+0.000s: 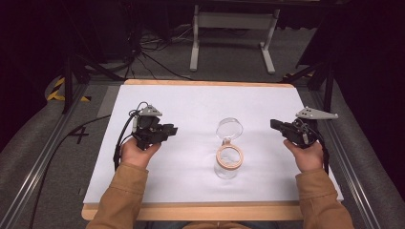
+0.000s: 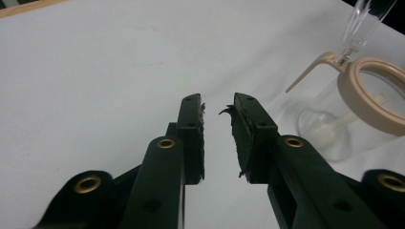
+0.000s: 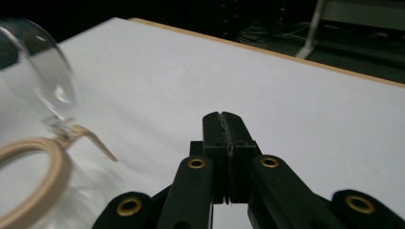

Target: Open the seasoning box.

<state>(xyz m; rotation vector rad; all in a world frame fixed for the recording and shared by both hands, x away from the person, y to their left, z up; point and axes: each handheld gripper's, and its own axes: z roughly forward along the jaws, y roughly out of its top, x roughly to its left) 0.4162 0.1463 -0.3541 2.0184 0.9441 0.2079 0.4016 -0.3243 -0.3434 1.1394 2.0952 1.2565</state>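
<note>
Left gripper (image 1: 171, 129), held low near the left edge of the tabletop (image 1: 157, 102), points toward the middle with its jaws apart and nothing between them, apparently lining up on the jar. The clear glass jar (image 1: 228, 164) stands midway between both hands, nearer the front edge, tan ring at its mouth and hinged lid (image 1: 229, 128) tipped back, so the inside is open and looks empty. Right gripper (image 1: 274, 124), near the right edge and well apart from the jar, has its jaws pressed together on nothing.
</note>
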